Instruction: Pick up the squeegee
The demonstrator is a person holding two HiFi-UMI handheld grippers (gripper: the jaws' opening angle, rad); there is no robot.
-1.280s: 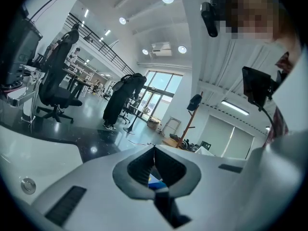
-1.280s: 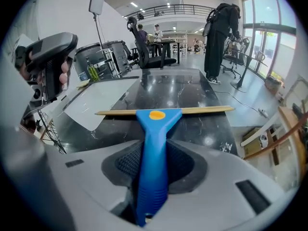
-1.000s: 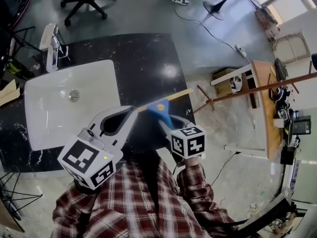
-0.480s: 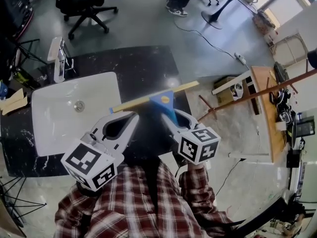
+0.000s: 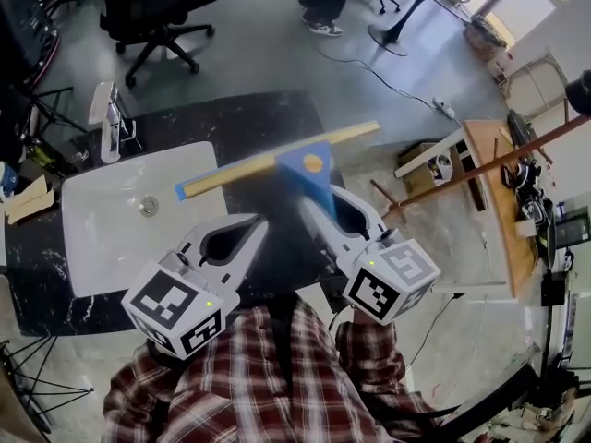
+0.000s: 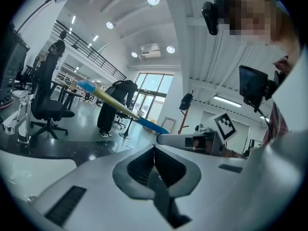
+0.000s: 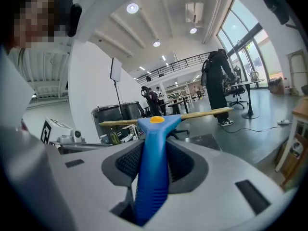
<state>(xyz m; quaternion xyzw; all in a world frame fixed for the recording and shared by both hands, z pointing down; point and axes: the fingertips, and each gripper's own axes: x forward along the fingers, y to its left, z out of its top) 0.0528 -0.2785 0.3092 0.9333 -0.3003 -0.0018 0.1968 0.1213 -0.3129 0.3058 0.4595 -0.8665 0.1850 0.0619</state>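
Note:
The squeegee [image 5: 307,166] has a blue handle and a long tan blade with a blue end cap. It hangs in the air above the black counter [image 5: 268,123], blade level and crosswise. My right gripper [image 5: 317,195] is shut on its blue handle [image 7: 151,170], which runs back between the jaws with the blade [image 7: 202,113] out in front. My left gripper [image 5: 259,221] hovers to the left of it, shut on nothing, its tips meeting [image 6: 155,148]. From the left gripper view the squeegee [image 6: 120,107] shows ahead, and the right gripper [image 6: 190,139] beside it.
A white sink basin [image 5: 97,238] with a chrome faucet [image 5: 109,109] is set in the counter's left part. Past the counter's right edge stand a wooden bench [image 5: 485,183] and a slanting pole [image 5: 480,166]. Office chairs [image 5: 152,12] and a person's feet [image 5: 323,24] are on the floor beyond.
My right gripper has risen with the squeegee, lifting it from counter level to well above the surface. The left gripper has shifted only a little.

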